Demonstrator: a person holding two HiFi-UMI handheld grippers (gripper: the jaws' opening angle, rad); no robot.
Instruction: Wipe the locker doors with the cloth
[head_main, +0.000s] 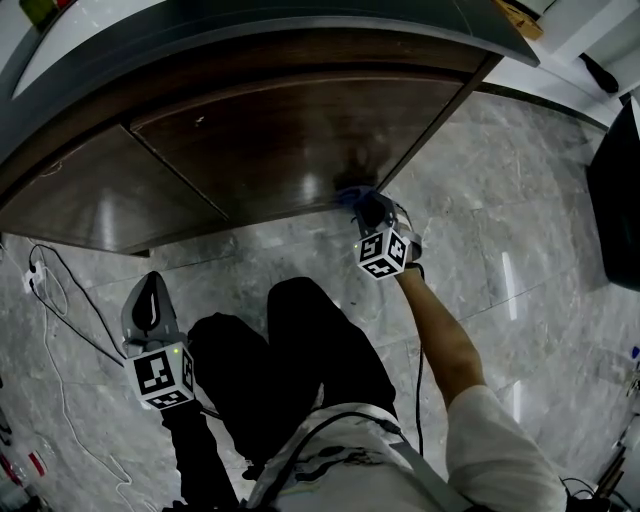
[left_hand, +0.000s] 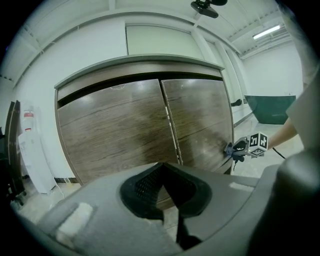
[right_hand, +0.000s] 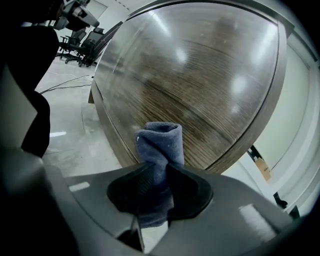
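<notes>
Two dark wood-grain locker doors fill the upper half of the head view. They are shut, with a thin seam between them. Pale marble floor spreads below, and the person's dark-trousered legs sit at lower centre.

The left tongs hang at the lower left, well apart from the doors, their tips closed together on nothing. The right tongs, just right of centre, are at the bottom corner of the right-hand door. They are clamped on a folded blue cloth, whose rolled end stands past the tips toward the panel. Whether it touches the panel I cannot tell.

The cloth looks soft, light and limp, and would likely buckle or slip under pressure. A grip across its bunched middle, as now, with only a short pad projecting, should suit rubbing the smooth, glossy door.
</notes>
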